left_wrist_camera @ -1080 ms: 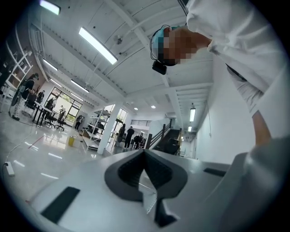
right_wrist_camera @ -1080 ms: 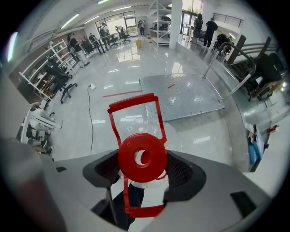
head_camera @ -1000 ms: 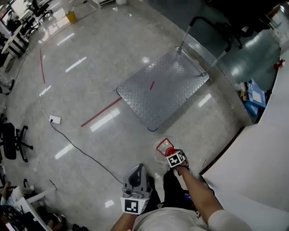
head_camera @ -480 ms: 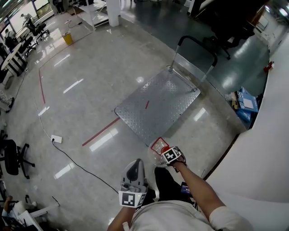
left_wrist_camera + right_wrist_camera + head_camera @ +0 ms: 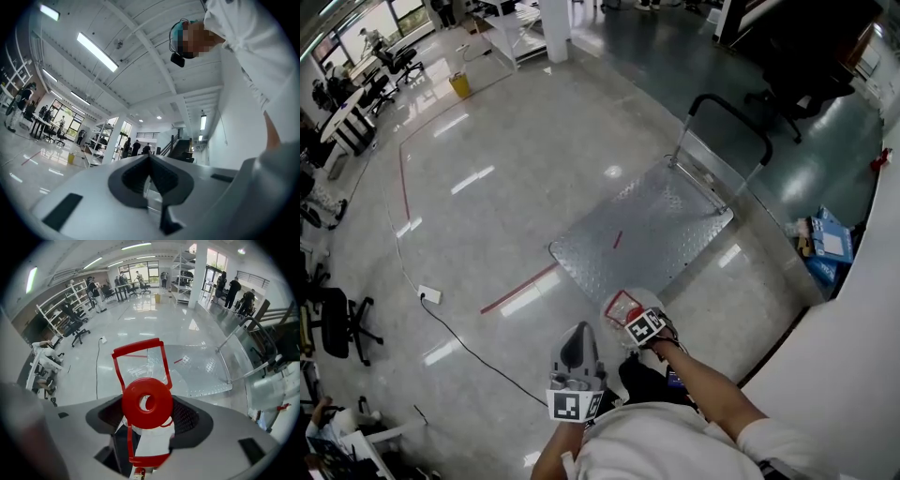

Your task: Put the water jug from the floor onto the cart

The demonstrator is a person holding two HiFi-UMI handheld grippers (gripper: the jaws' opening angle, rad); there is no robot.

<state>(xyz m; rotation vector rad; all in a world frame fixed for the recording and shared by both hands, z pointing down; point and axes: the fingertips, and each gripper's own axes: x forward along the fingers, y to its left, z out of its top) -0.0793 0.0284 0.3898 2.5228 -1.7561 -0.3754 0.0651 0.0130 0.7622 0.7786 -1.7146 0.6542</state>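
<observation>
A clear water jug [image 5: 621,307] with a red cap [image 5: 147,402] and a red carry handle [image 5: 139,363] hangs from my right gripper [image 5: 632,317], just short of the cart's near edge. In the right gripper view the right gripper [image 5: 148,417] is shut on the jug's neck, under the cap. The cart [image 5: 649,230] is a flat steel platform with a black push handle [image 5: 733,111] at its far end. Beside my body my left gripper [image 5: 578,354] is held shut with nothing in it. In its own view the left gripper [image 5: 150,161] points up at the ceiling.
A red tape line [image 5: 517,289] runs on the glossy floor left of the cart. A white power strip [image 5: 429,295] with a black cable lies further left. Office chairs [image 5: 337,323] stand at the left edge. Blue boxes [image 5: 827,246] and a white counter [image 5: 853,337] are on the right.
The person has stepped toward the cart, and the jug in my right gripper now hangs close to the cart's near corner. The left gripper stays by the body.
</observation>
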